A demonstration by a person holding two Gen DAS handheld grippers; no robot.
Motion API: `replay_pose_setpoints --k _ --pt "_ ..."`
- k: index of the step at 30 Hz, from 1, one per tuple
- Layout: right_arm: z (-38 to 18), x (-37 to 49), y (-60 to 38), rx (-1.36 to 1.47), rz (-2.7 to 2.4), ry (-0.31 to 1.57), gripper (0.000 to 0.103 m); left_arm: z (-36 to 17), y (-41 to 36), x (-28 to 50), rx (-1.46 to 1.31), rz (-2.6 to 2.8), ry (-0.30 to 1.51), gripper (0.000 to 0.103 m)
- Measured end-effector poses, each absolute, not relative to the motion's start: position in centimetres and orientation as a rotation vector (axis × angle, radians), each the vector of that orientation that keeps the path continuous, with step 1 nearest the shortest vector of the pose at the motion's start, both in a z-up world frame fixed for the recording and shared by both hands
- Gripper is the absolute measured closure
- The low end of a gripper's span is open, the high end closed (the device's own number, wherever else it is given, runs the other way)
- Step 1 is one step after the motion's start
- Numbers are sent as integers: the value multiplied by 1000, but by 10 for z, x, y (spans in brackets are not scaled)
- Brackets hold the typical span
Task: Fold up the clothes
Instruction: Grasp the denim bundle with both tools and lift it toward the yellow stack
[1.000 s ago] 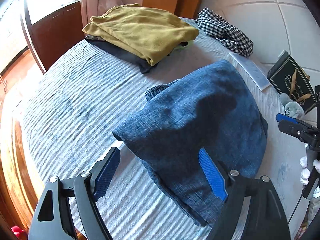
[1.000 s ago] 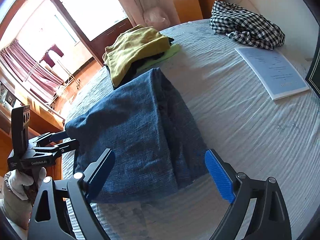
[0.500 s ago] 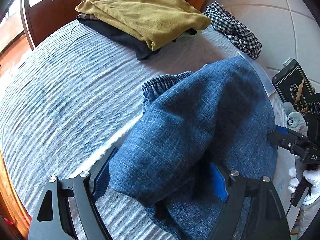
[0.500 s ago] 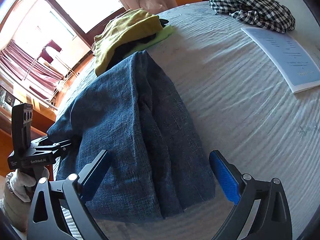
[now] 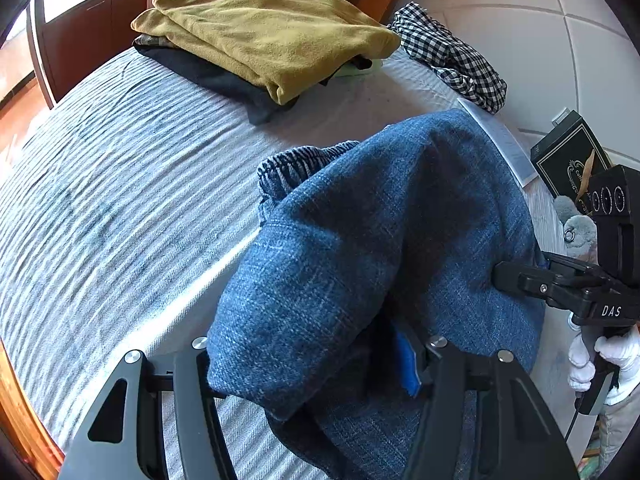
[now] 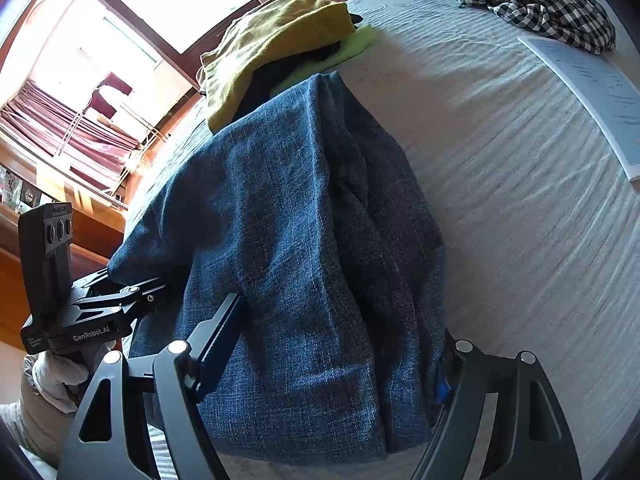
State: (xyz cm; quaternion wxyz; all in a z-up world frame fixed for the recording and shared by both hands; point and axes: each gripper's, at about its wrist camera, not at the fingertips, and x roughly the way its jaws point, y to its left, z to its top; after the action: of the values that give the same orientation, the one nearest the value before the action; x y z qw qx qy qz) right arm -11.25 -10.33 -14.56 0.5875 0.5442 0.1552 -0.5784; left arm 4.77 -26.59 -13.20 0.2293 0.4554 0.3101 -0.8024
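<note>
Folded blue jeans lie on the striped bed, with a ribbed waistband poking out at the far end. My left gripper has its jaws pressed in on the near left end of the thick denim bundle, which bulges over its left finger. In the right wrist view the jeans fill my right gripper, its jaws closed in on the near right end. Each view also shows the other tool from the side at the denim's edge: the left gripper and the right gripper.
A folded pile topped by a mustard garment sits at the far side of the bed. A black-and-white checked cloth, a white booklet, a black box and a grey plush toy lie to the right. White-gloved hands hold the tools.
Both grippers slid forward around the ends of the jeans. In the last half second their jaws narrowed onto the denim, and the left end of the bundle has bunched up.
</note>
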Motion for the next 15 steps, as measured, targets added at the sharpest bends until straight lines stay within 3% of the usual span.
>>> replay_pose_setpoints --k 4,8,12,15 --pt "-146 -110 -108 1281 -1348 393 33 -135 -263 57 1257 -2231 866 50" --pt "-146 -107 -114 1279 -1356 440 36 -136 -258 51 1241 -2247 778 50" --pt "-145 -93 -119 1220 -1402 552 38 -132 -246 45 1262 -2252 663 57" --pt "-147 -95 -118 1220 -1402 529 38 -136 -254 47 1256 -2254 735 56"
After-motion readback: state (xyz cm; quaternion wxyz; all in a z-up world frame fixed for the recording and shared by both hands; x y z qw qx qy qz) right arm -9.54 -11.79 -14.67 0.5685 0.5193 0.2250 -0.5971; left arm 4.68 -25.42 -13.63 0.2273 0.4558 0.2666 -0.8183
